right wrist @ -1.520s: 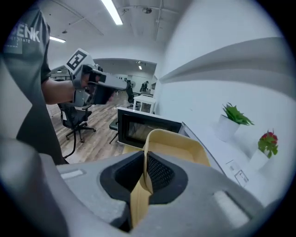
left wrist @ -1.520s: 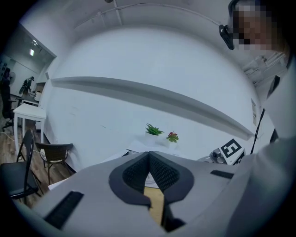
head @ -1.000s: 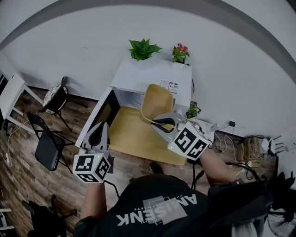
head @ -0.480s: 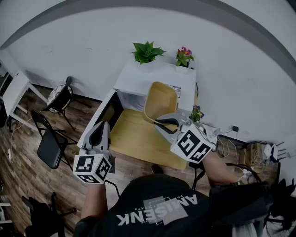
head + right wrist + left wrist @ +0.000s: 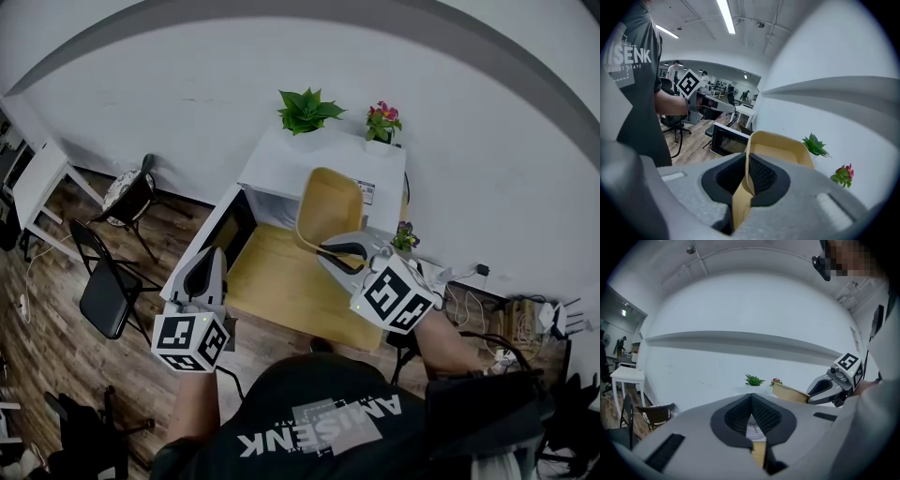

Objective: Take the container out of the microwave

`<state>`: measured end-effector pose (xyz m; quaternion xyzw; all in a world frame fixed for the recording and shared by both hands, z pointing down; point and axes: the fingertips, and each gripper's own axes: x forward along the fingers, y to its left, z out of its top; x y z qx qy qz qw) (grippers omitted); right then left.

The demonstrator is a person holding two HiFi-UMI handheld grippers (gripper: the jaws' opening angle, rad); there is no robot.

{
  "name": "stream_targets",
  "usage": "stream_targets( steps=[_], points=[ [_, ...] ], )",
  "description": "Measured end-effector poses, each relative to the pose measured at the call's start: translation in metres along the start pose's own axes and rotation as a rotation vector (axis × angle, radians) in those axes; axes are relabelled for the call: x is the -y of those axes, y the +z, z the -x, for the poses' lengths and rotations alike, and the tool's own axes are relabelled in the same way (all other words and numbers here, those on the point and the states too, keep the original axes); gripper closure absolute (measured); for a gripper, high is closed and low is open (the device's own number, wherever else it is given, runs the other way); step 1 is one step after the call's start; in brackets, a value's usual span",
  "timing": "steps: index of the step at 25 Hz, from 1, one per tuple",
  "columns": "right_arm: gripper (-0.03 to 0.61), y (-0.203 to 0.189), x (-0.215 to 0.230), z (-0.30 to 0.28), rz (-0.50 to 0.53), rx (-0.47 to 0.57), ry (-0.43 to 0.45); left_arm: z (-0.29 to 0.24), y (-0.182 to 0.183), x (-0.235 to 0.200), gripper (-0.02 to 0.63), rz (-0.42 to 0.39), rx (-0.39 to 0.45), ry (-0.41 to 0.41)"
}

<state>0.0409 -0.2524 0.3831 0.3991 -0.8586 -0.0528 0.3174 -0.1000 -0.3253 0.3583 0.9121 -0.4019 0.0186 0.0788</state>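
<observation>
Well, almost nothing has changed in the last second. Both of your hands have stayed put. Only your head turned a little, so everything slid a bit down and to the right in the head view.

Start at the left of that view. Your left gripper [image 5: 751, 398] is at about 8 o'clock. Its jaws are pressed together and there is nothing in them. Next to it, at 10 o'clock, the microwave door [image 5: 214, 234] hangs wide open. The white microwave [image 5: 309, 155] is at 12 o'clock, with a green plant [image 5: 307, 110] and a pink flower [image 5: 384, 122] on top.

The tan container [image 5: 328, 202] is just above the middle, in the air in front of the microwave's open mouth. It is tipped up on its edge. Your right gripper [image 5: 746, 180], coming in from 4 o'clock, is clamped tight on one thin wall of the container, the same as before.

So the container looks to be out of the microwave already, and the grip has not slipped. What seems left is to bring it level and set it down on the wooden table [image 5: 281, 281] at 6 o'clock.
</observation>
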Motion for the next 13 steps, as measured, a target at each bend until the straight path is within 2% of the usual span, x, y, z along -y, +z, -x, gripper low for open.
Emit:
stream_targets(
  steps=[7,13],
  points=[
    [0.552,-0.0039,0.0007,0.0006,0.002,-0.013,0.003,-0.0017,-0.0013,0.0024,0.612,0.014,0.004,0.001],
    [0.552,0.0005,0.0011,0.0005,0.022,0.000,-0.002,-0.0017,-0.0031,0.0013,0.612,-0.005,-0.002,0.007]
  ],
)
